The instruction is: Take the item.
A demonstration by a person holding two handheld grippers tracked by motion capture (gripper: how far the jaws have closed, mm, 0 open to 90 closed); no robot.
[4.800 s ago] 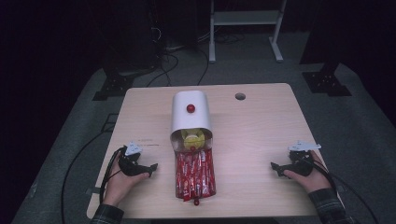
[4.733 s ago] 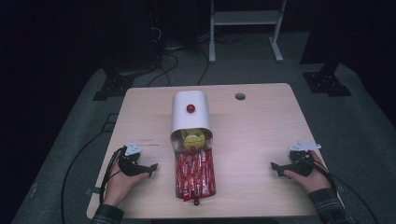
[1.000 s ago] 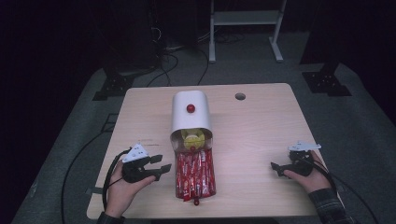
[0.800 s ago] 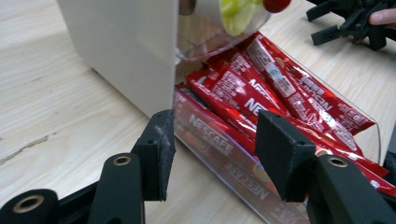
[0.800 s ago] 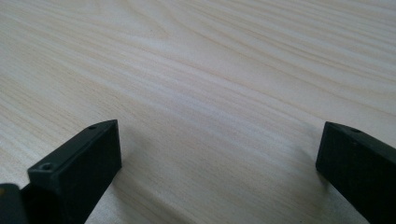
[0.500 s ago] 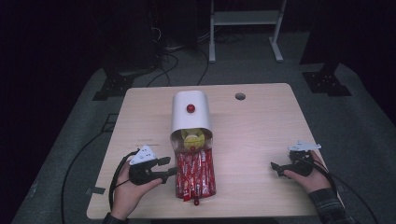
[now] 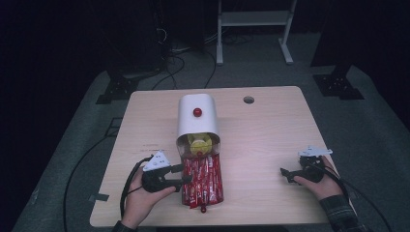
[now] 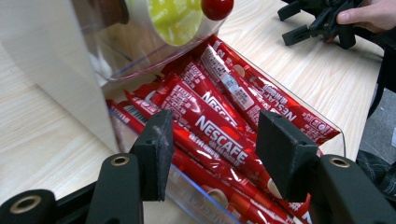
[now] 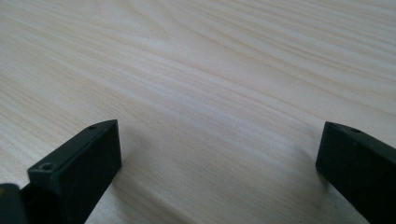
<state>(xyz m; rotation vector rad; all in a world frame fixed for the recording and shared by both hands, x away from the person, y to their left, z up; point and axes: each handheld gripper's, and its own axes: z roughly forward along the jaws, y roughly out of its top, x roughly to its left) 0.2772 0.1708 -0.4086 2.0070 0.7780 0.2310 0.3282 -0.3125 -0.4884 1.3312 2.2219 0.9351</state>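
Left claw (image 8: 210,154) spread over the Nescafe sticks (image 8: 219,135) in the clear tray (image 8: 334,128) mid-table, right claw (image 9: 219,172) spread & idle w/ nothing between, risk: jaw snags tray wall, drags it.

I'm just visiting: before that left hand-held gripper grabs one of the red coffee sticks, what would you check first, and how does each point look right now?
1. Left hand-held gripper open: ok, jaws apart.
2. Lined up with a Nescafe stick: ok, one lies between the jaws.
3. Clear tray wall out of the way: cannot tell; one jaw sits near its edge.
4. Only one stick in the gap: not ok, the sticks overlap closely.
5. Right hand-held gripper clear of the tray: ok, open, over bare table.
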